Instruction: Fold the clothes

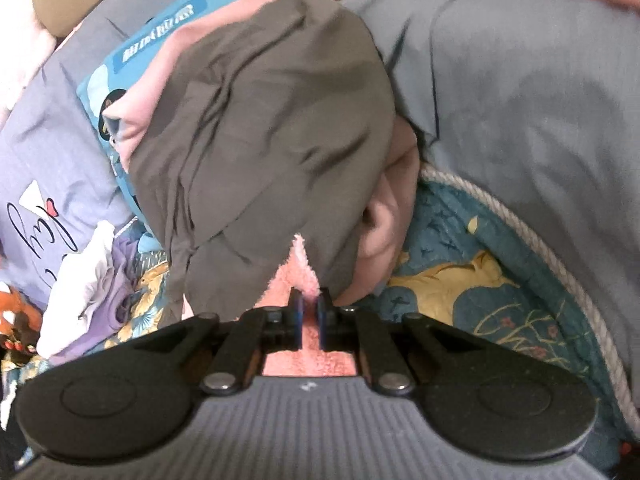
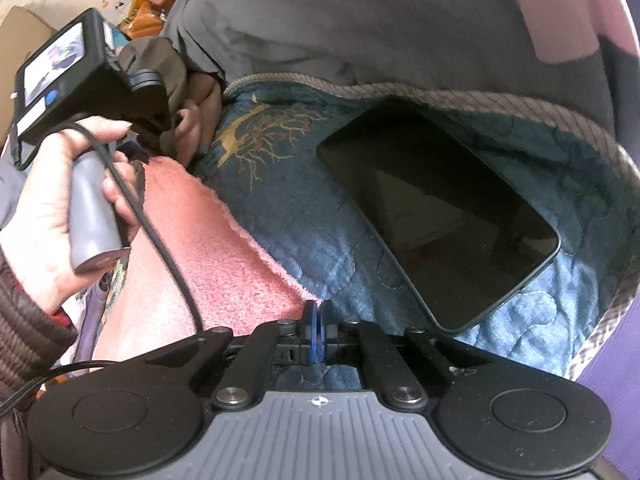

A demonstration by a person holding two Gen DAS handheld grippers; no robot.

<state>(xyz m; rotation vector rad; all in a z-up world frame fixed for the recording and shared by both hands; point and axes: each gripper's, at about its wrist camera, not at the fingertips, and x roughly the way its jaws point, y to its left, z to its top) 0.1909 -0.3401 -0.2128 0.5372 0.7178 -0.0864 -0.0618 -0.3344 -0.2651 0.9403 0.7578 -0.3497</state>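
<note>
pinching a corner of the pink fleece cloth (image 1: pixel 306 276) at lower centre, the left gripper (image 1: pixel 309 306) had narrowed to a slim gap. the right gripper (image 2: pixel 318 322) was clamped tight on another corner (image 2: pixel 308 300) at lower centre. a dark tablet (image 2: pixel 436 220) lay right of the cloth on the blue quilt (image 2: pixel 280 208).

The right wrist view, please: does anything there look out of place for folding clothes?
Yes. A dark tablet lies screen-up on the blue quilt, just beyond the pink fleece garment. It isn't clothing, and fabric could drag across it.
</note>
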